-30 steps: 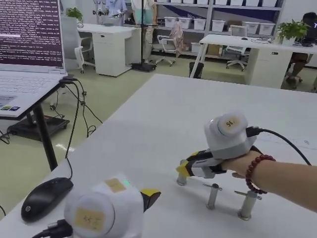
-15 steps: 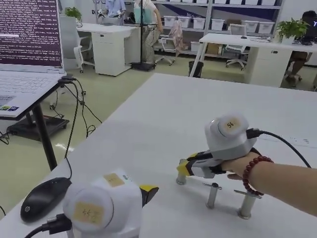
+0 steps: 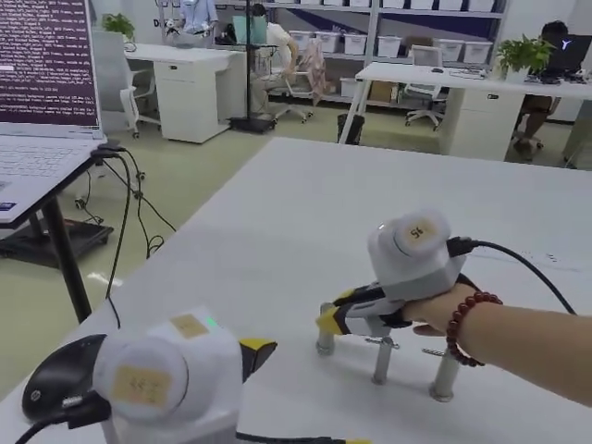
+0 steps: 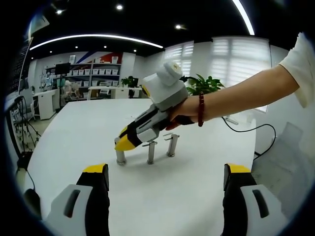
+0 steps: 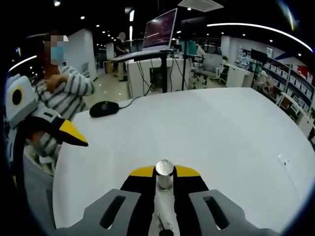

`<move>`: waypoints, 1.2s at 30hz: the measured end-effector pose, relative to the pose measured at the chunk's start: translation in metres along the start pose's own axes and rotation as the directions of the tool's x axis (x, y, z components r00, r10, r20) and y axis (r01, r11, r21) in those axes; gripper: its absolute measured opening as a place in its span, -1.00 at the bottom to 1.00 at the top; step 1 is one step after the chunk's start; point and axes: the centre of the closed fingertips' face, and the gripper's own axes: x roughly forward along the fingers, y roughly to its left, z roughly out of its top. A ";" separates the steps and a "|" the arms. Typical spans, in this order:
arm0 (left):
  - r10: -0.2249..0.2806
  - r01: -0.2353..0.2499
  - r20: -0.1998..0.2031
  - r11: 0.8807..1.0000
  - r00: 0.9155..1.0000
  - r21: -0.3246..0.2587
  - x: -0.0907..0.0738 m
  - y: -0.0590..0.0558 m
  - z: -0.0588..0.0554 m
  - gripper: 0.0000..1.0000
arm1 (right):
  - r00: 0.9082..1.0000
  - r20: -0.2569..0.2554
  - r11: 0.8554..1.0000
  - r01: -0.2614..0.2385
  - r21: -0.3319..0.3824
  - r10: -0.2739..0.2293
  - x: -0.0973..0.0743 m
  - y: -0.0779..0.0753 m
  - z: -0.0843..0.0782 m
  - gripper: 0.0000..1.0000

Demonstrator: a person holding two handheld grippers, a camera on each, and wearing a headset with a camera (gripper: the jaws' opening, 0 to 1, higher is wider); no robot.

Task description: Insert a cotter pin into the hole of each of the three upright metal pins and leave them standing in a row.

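End pin (image 3: 325,343): metal, upright on its base, long axis vertical, lower centre of the head view, left end of a row of three. Head held between the jaws of the right gripper (image 3: 329,321), which are drawn in tight on either side and appear clamped on it. In the right gripper view, round top seen end-on between the yellow tips. Cotter pin in this one: too hidden to tell.

Middle pin (image 3: 381,360), just right of it: upright, cotter pin (image 3: 383,342) crosswise through the head.

Far pin (image 3: 442,376), right end of the row: upright, second cotter pin (image 3: 431,352) crosswise likewise.

Right gripper: reaching in from the right edge of the frame, lying nearly level, square to the end pin's axis. By far the nearer hand.

Left gripper (image 4: 166,171): lower left of the head view, well apart from the row, jaws spread wide, nothing between them, pointed toward the pins.

Table (image 3: 277,222): white.

Mouse (image 3: 55,381): lower left corner. Laptop (image 3: 37,148): upper left, on a stand.

Containers: white bins (image 3: 356,43) on shelving along the top edge; contents too small to tell.
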 end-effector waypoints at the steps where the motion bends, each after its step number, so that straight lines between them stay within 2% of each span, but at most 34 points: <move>1: 0.001 -0.001 -0.001 1.000 1.000 0.001 0.000 0.000 0.000 0.94 | 1.000 -0.001 1.000 -0.004 -0.009 0.004 -0.002 0.004 -0.001 -0.74; 5: 0.005 -0.005 0.002 1.000 1.000 0.000 -0.001 0.002 0.002 0.93 | 1.000 0.011 1.000 -0.016 -0.005 0.016 -0.010 0.013 -0.001 -0.74; 9: 0.003 -0.003 0.002 1.000 1.000 0.010 -0.002 0.003 0.003 0.91 | 1.000 0.018 0.999 -0.025 -0.030 0.025 -0.019 0.025 -0.001 -0.74; 13: 0.005 -0.005 0.006 1.000 1.000 0.009 -0.003 0.005 0.005 0.89 | 0.998 0.042 0.999 -0.046 -0.013 0.047 -0.029 0.035 -0.001 -0.74; 21: 0.005 -0.005 0.022 1.000 1.000 0.006 -0.004 0.004 0.008 0.85 | 0.996 0.052 0.997 -0.065 -0.029 0.066 -0.051 0.054 -0.011 -0.74; 29: -0.003 0.002 0.031 1.000 1.000 0.023 -0.001 -0.003 0.008 0.74 | 0.998 0.054 0.999 -0.043 -0.017 0.044 -0.074 0.058 -0.031 -0.74; 36: 0.003 -0.004 0.045 1.000 0.999 0.022 0.003 -0.008 0.010 0.68 | 0.999 0.030 0.999 -0.019 -0.025 0.020 -0.092 0.055 -0.052 -0.74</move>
